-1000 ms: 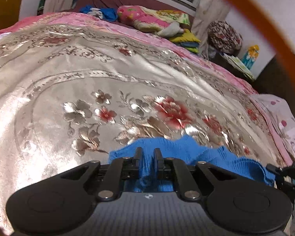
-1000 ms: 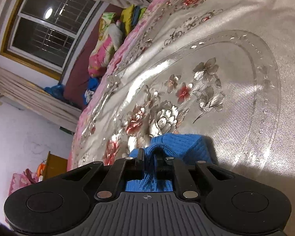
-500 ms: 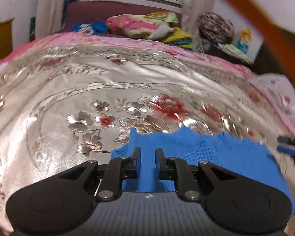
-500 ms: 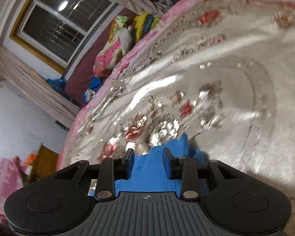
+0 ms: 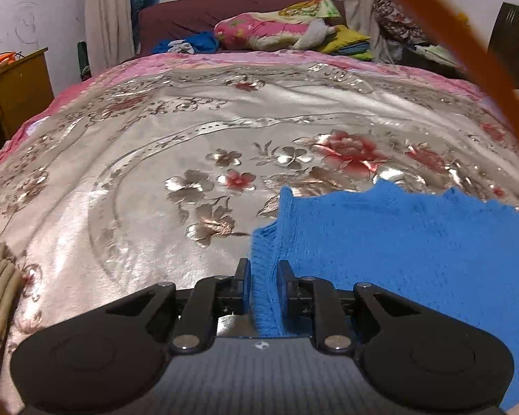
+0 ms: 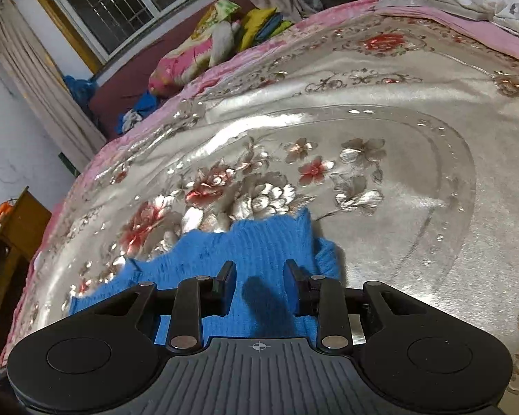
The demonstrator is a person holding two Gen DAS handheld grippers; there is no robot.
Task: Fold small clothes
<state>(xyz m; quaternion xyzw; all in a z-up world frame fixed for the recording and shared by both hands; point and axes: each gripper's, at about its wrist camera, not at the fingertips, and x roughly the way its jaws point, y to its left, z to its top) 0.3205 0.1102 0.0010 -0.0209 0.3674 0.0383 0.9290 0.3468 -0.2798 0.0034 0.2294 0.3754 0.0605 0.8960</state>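
Blue knit garment (image 5: 398, 242) lies spread flat on the bed's satin floral cover (image 5: 155, 138), laid out so it can be folded. Left tongs (image 5: 263, 273) stand narrowly apart with the garment's ribbed edge between them, apparently not pinching it. Right tongs (image 6: 259, 273) are wide apart over the cloth at the opposite end, gripping nothing. Both seem placed to let the cloth settle smooth before a fold.

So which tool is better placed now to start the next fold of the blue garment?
Probably the left tool: its fingers are nearly closed around the left edge of the blue knit garment, ready to lift it. The right tool is open wide above the cloth and grips nothing.
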